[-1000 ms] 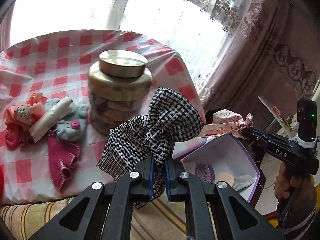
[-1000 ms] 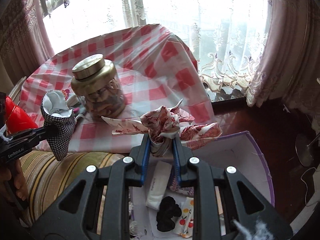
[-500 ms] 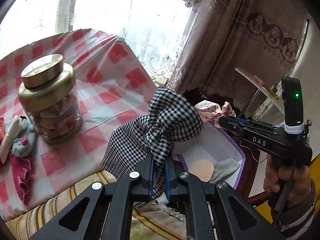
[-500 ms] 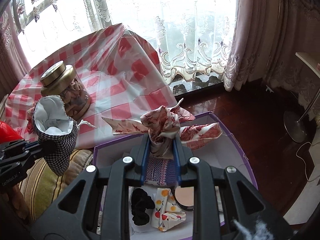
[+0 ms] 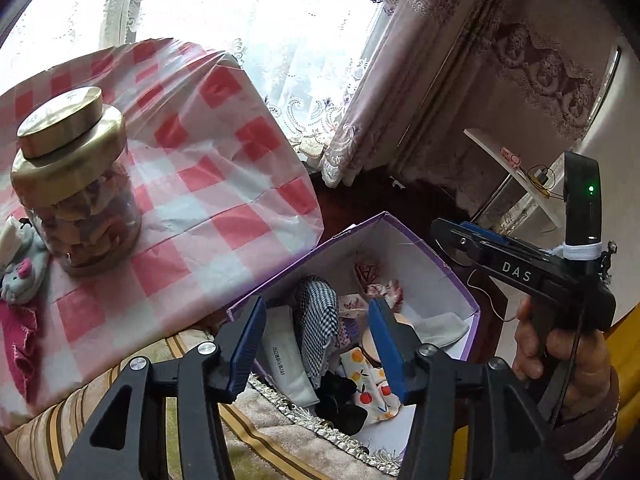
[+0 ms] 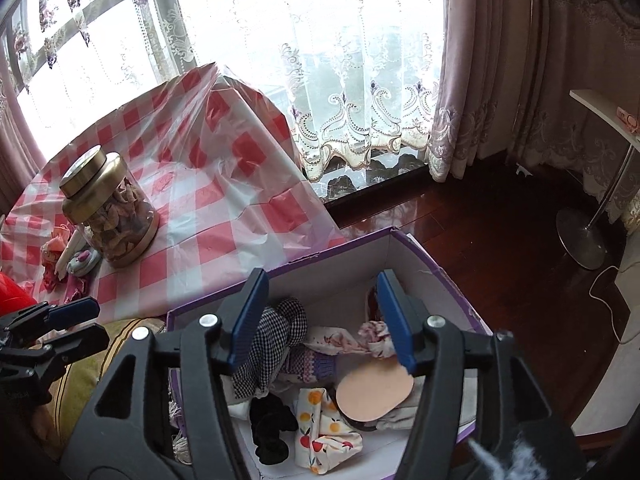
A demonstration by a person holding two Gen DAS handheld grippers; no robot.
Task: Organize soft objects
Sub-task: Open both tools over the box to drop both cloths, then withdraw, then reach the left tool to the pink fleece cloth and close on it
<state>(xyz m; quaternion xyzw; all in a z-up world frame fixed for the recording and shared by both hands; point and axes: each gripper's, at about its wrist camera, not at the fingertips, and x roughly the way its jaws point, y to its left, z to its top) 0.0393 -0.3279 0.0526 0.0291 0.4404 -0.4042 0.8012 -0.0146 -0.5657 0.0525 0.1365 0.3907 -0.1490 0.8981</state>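
Observation:
A purple box [image 5: 404, 236] [image 6: 420, 252] with a white inside stands on the floor beside the table. In it lie the black-and-white checked cloth [image 5: 318, 320] [image 6: 276, 340], the red-patterned white cloth [image 5: 376, 284] [image 6: 344, 338], a fruit-print cloth [image 6: 324, 424], a black piece [image 6: 270, 428] and a round peach pad [image 6: 374, 394]. My left gripper [image 5: 316, 344] is open and empty above the box. My right gripper [image 6: 322, 316] is open and empty above the box; it also shows in the left wrist view [image 5: 456, 240].
A table with a red-and-white checked cover [image 5: 208, 208] [image 6: 224, 208] holds a gold-lidded jar [image 5: 72, 184] [image 6: 108, 208], a grey mouse toy [image 5: 18, 272] and pink soft things [image 6: 54, 248]. A striped cushion [image 5: 72, 412] lies below. A lamp base [image 6: 580, 236] stands on the dark floor.
Both grippers have opened and let go: the checked cloth and the red-patterned cloth now lie in the purple box. Both views have swung further toward the box.

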